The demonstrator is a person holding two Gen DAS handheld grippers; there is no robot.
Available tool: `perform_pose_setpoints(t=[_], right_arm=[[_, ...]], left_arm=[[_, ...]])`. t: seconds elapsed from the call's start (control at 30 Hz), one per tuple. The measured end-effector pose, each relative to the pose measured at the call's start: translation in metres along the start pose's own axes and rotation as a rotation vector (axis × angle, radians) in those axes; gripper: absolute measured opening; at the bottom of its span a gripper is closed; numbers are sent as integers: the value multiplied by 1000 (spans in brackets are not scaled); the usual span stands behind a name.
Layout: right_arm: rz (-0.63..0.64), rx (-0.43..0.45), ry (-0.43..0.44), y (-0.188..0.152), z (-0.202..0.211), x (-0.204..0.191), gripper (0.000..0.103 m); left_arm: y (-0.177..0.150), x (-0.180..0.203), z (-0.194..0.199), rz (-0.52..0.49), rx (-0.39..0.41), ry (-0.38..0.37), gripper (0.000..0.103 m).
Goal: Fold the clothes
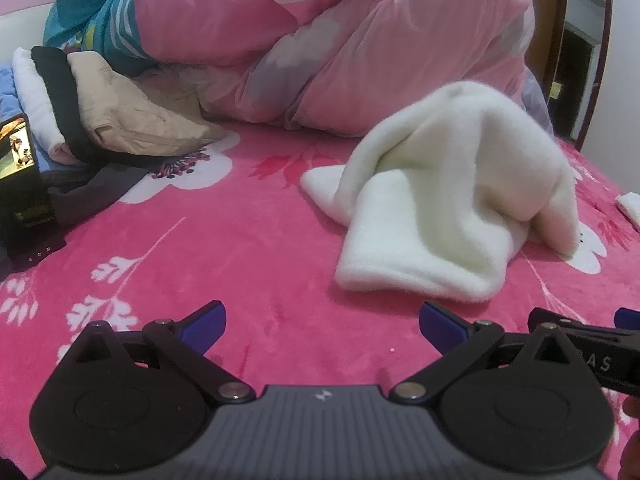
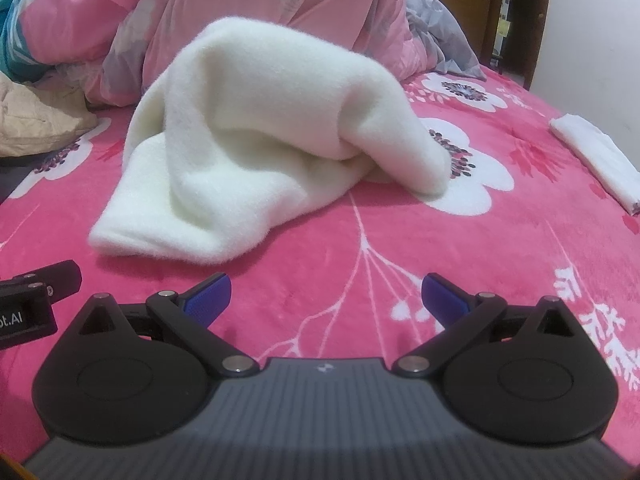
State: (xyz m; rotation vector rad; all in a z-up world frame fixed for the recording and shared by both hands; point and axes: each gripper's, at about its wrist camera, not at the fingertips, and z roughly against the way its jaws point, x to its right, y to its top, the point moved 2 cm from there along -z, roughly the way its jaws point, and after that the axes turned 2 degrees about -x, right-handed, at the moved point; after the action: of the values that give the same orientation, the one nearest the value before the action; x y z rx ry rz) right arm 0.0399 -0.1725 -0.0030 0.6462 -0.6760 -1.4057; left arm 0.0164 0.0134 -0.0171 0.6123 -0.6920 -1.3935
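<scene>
risk 1: the fleece (image 2: pixel 256 120) is sitting in a humped, twisted heap, so a pinch into the near roll is probably going to catch several layers at once and drag the whole lump instead of one edge.

risk 2: it's thick and fluffy, and I can't tell where a hem or corner is lying; a blind grab is likely giving a crooked fold.

risk 3: the bedspread (image 2: pixel 320 248) is plush too, so a low scoop could be nipping it along with the fleece.

risk 4: the two tools are crowding each other at the bottom of the frames, so reaching in together could be bumping them.

left gripper (image 1: pixel 322 326): jaws spread wide, holding nothing, hovering over bare bedspread at the bottom centre of the left view.

right gripper (image 2: pixel 326 300): same deal, spread and holding nothing, bottom centre of the right view.

fleece vs left jaws: lying above and right of the gap in the left view, near hem just ahead of the right finger, not touching.

fleece vs right jaws: filling the centre of the right view, near hem ahead and left of the gap, apart from both fingers.

other stuff: stack (image 1: pixel 80 108) of clothes sitting at the left edge of the left view, white cloth (image 2: pixel 596 156) lying flat at the right edge of the right view, quilt (image 1: pixel 360 32) heaped across the top.
</scene>
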Motion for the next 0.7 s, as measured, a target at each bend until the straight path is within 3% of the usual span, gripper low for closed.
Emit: perform_pose_setpoints(t=[0.13, 0.23, 0.47, 0.63, 0.7], right_arm=[[-13, 37, 26, 0, -1, 10, 102], [-32, 170, 83, 8, 8, 25, 102], [92, 321, 158, 71, 11, 26, 102], [263, 364, 237, 124, -11, -14, 102], [334, 356, 228, 141, -26, -35, 102]], left_arm=[[1, -2, -5, -10, 15, -14, 103], [6, 0, -13, -38, 40, -13, 103], [27, 7, -39, -33, 66, -84, 102], [39, 17, -66, -48, 33, -115, 87], [40, 23, -76, -67, 4, -122, 74]])
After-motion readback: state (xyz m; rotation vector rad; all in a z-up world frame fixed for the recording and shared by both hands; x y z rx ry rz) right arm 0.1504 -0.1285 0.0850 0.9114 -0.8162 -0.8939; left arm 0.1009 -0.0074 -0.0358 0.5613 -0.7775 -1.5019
